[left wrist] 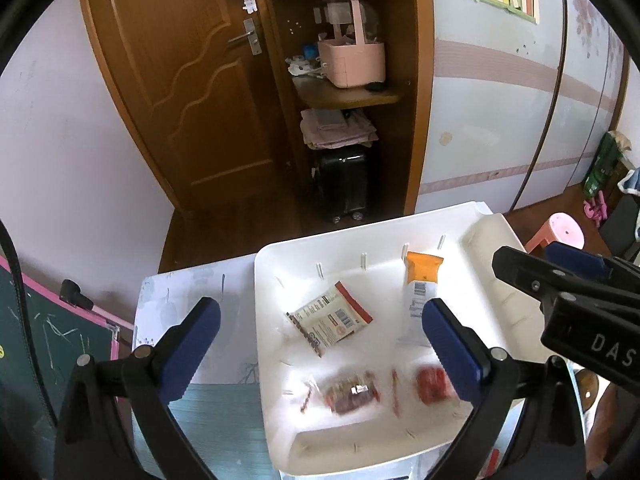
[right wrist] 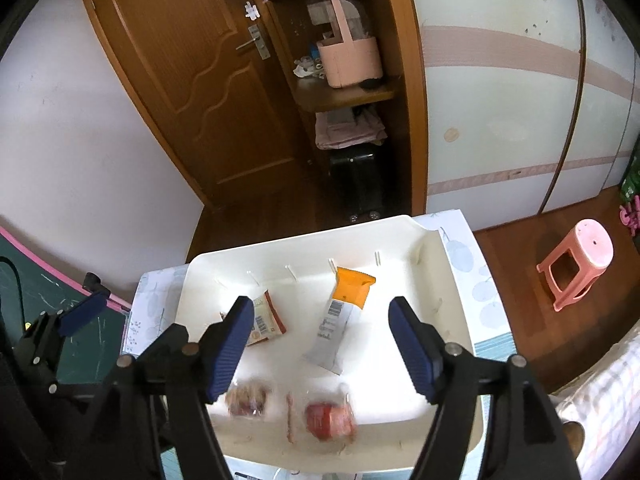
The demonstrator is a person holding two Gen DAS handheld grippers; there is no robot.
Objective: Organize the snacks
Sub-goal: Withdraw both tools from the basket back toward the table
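Note:
A white tray (left wrist: 492, 304) (right wrist: 436, 304) lies on a small table and holds several snack packs. A square white-and-red packet (left wrist: 330, 318) (right wrist: 266, 318) lies at the tray's left. A long orange-and-white bar pack (left wrist: 420, 284) (right wrist: 342, 316) lies at the middle. Two clear packs with red-brown snacks (left wrist: 352, 394) (left wrist: 430, 386) (right wrist: 248, 398) (right wrist: 330, 418) lie at the near side, blurred. My left gripper (left wrist: 320, 344) is open and empty above the tray's left half. My right gripper (right wrist: 322, 344) is open and empty above the tray's middle; its body (left wrist: 568, 300) shows in the left wrist view.
The table (left wrist: 192, 292) has a patterned cloth. A chalkboard with a pink frame (left wrist: 48, 344) stands to the left. A pink stool (right wrist: 576, 264) stands on the wooden floor at the right. Behind are a brown door (left wrist: 180, 80), a shelf with a pink basket (left wrist: 352, 60) and a black suitcase (left wrist: 344, 184).

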